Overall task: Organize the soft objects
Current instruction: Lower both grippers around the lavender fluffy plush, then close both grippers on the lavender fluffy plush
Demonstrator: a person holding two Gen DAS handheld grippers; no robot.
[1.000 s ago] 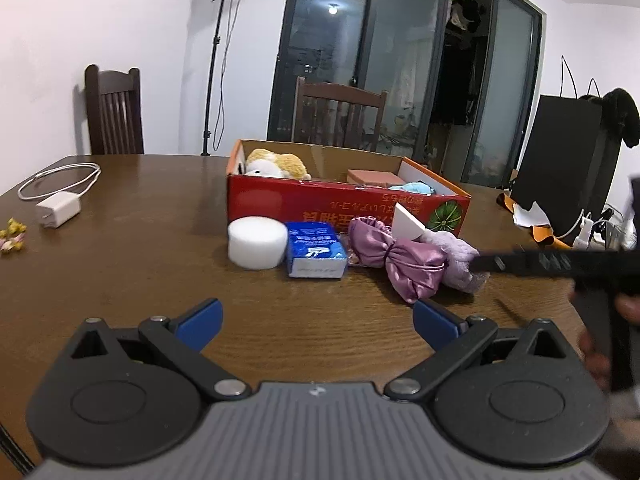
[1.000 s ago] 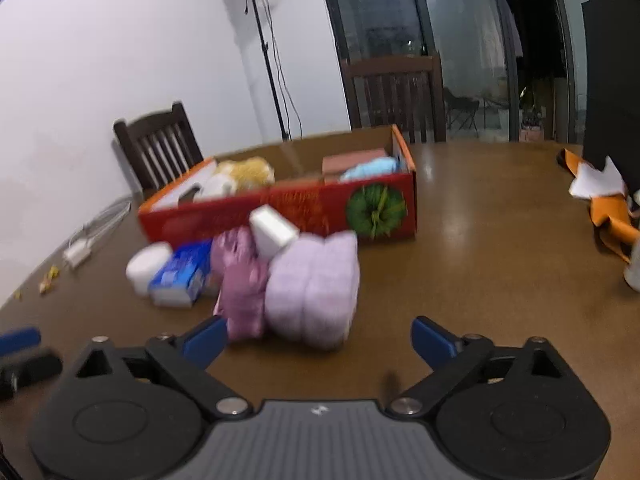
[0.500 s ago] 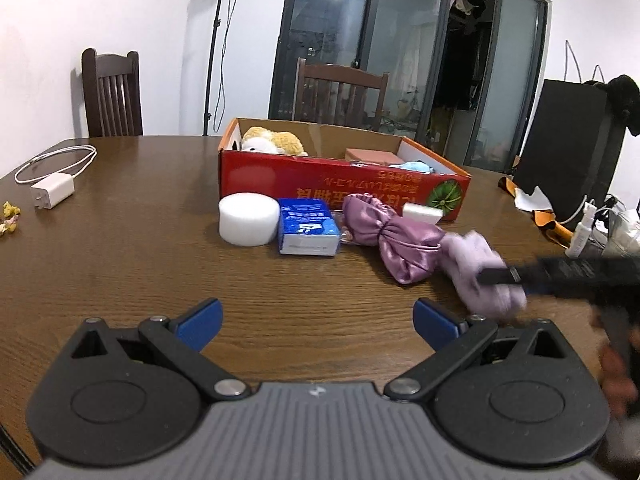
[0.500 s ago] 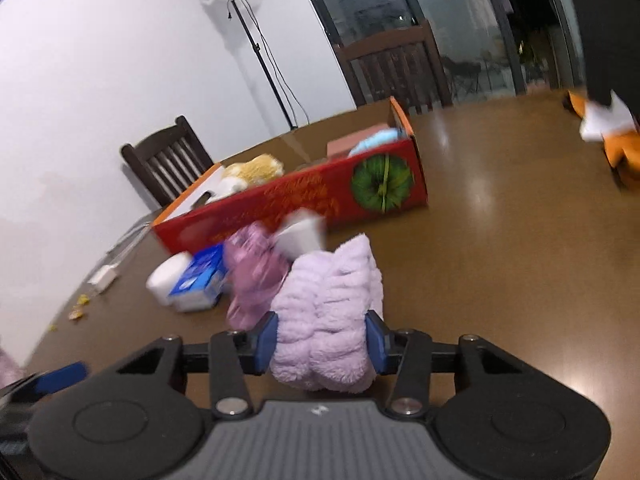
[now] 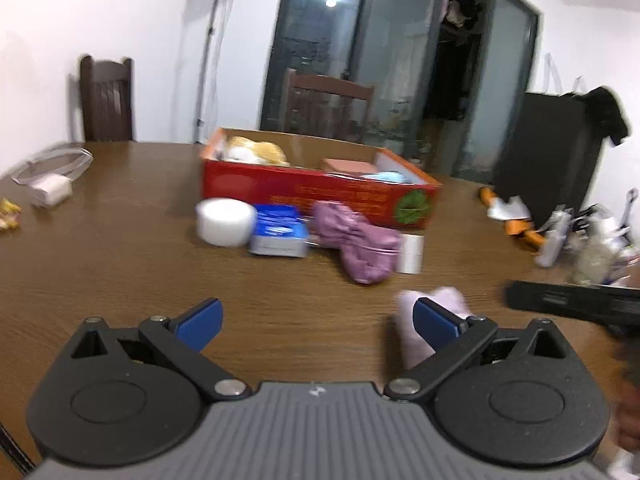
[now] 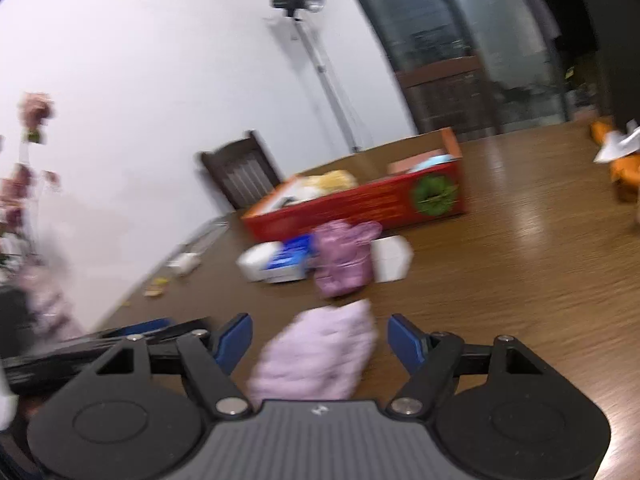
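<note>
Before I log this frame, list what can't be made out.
- Lilac towel, right wrist view: motion blur; near end hidden under the right tool, whose jaws are opening.
- Red box, both views: contents half hidden by its wall.
- Left tool, left view: open, empty.

We hold our left gripper [image 5: 316, 322] tipped gently downward, its jaws spread wide and gripping nothing; our right gripper [image 6: 320, 338] is tipped down about as much, its jaws opening, the blue pads [image 6: 404, 340] standing clear on both sides of the soft lilac towel [image 6: 320, 354] that lies between them; in the left wrist view the right gripper's black finger reaches in from 3 o'clock, with a blurred part of our hand [image 5: 628, 420] at 4 o'clock.
</note>
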